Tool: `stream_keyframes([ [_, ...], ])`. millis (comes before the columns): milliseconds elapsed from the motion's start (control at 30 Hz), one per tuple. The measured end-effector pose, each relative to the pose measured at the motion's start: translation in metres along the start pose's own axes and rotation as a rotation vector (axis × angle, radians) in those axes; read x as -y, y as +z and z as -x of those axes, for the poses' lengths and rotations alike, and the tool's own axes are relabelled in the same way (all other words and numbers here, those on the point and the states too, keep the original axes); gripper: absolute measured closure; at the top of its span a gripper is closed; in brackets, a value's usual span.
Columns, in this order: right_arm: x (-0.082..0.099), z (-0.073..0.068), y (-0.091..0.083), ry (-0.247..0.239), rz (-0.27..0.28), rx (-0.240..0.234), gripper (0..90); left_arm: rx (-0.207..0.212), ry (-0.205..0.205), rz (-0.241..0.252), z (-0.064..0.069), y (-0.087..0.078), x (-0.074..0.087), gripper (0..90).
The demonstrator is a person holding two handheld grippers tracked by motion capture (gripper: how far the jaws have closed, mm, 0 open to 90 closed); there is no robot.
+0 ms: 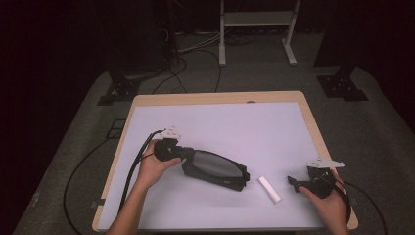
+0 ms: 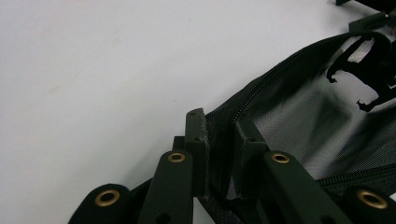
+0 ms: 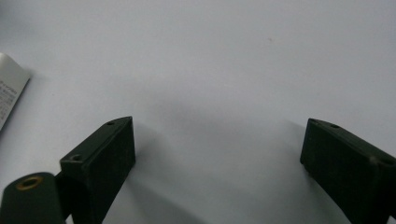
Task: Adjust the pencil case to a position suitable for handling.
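A black mesh zip pouch (image 1: 215, 170) lies on the white table mat (image 1: 220, 127), left of centre. My left gripper (image 1: 188, 155) is shut on the pouch's left end; in the left gripper view its two jaws pinch the zipper edge of the pouch (image 2: 299, 112), with my left gripper (image 2: 222, 128) closed tight on the fabric. A small white stick-shaped packet (image 1: 270, 189) lies right of the pouch, and its end shows at the left edge in the right gripper view (image 3: 9, 91). My right gripper (image 1: 292, 182) rests near the table's right front with my right gripper (image 3: 219, 144) wide open over bare mat.
The wooden table edge (image 1: 313, 127) frames the mat. Cables (image 1: 132, 171) trail from the left gripper off the table's left side. Behind the table stand a white frame (image 1: 257, 29) and dark stands on the grey floor.
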State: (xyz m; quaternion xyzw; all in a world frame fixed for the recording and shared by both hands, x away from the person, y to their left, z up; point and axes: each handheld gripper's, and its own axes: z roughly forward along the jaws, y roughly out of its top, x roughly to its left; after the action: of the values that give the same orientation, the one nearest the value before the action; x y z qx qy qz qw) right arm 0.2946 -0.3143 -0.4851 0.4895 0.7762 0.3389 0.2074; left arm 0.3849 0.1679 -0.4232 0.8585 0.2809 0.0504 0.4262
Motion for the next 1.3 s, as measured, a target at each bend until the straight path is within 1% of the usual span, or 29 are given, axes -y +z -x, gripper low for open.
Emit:
stream_keyframes([
  [233, 0.000, 0.000, 0.000, 0.000, 0.000, 0.000, 9.2, 0.014, 0.005, -0.010, 0.002, 0.007, 0.001, 78.5],
  [467, 0.000, 0.000, 0.000, 0.000, 0.000, 0.000, 9.2, 0.021, -0.002, -0.019, 0.002, 0.011, 0.002, 77.0],
  [700, 0.000, 0.000, 0.000, 0.000, 0.000, 0.000, 9.2, 0.022, -0.002, -0.013, 0.003, 0.010, 0.002, 69.7],
  [833, 0.000, 0.000, 0.000, 0.000, 0.000, 0.000, 9.2, 0.013, 0.008, -0.016, 0.005, 0.007, 0.001, 61.0],
  [900, 0.000, 0.000, 0.000, 0.000, 0.000, 0.000, 9.2, 0.017, 0.002, -0.011, 0.007, 0.005, 0.000, 56.3],
  [967, 0.000, 0.000, 0.000, 0.000, 0.000, 0.000, 9.2, 0.014, 0.008, -0.011, 0.007, 0.003, 0.000, 51.3],
  [1000, 0.000, 0.000, 0.000, 0.000, 0.000, 0.000, 9.2, 0.014, 0.005, -0.007, 0.008, 0.002, -0.001, 49.2],
  [1233, 0.000, 0.000, 0.000, 0.000, 0.000, 0.000, 9.3, -0.021, 0.007, -0.004, 0.011, -0.004, -0.003, 28.3],
  [1300, 0.000, 0.000, 0.000, 0.000, 0.000, 0.000, 9.2, -0.028, -0.003, -0.005, 0.012, -0.007, -0.004, 23.9],
])
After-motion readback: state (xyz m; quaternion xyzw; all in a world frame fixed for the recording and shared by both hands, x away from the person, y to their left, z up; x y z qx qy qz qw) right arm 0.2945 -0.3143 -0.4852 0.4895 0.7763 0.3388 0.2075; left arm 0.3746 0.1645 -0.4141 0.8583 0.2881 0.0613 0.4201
